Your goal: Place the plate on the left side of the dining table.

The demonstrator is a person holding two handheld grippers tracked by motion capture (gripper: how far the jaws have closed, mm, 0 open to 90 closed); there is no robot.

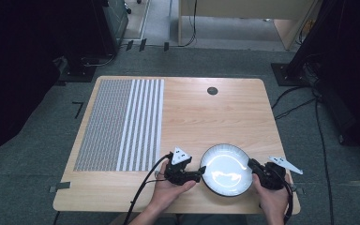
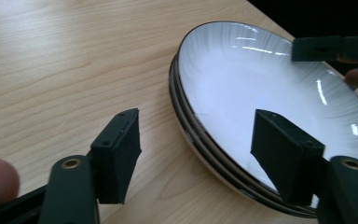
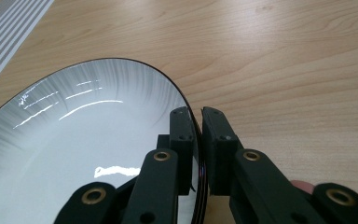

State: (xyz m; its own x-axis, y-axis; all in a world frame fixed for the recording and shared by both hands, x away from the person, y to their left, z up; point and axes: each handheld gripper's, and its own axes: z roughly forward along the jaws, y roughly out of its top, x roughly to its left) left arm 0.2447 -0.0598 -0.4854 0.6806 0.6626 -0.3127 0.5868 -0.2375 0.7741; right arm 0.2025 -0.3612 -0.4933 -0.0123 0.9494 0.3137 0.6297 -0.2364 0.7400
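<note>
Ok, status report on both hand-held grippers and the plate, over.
Right hand-held gripper clamped on plate rim. Left hand-held gripper open, straddling opposite rim. Table around it bare.

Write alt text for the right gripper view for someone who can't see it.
The right gripper has its two black jaws clamped on the rim of a glossy white plate with a dark edge, one jaw inside the rim and one outside. The plate rests on a light wooden table, with a striped mat at the top left corner.

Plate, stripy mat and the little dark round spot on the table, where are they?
plate [image 1: 225,166], high view, white middle.
stripy mat [image 1: 122,124], high view, middle.
dark round spot [image 1: 212,90], high view, centre.
</note>
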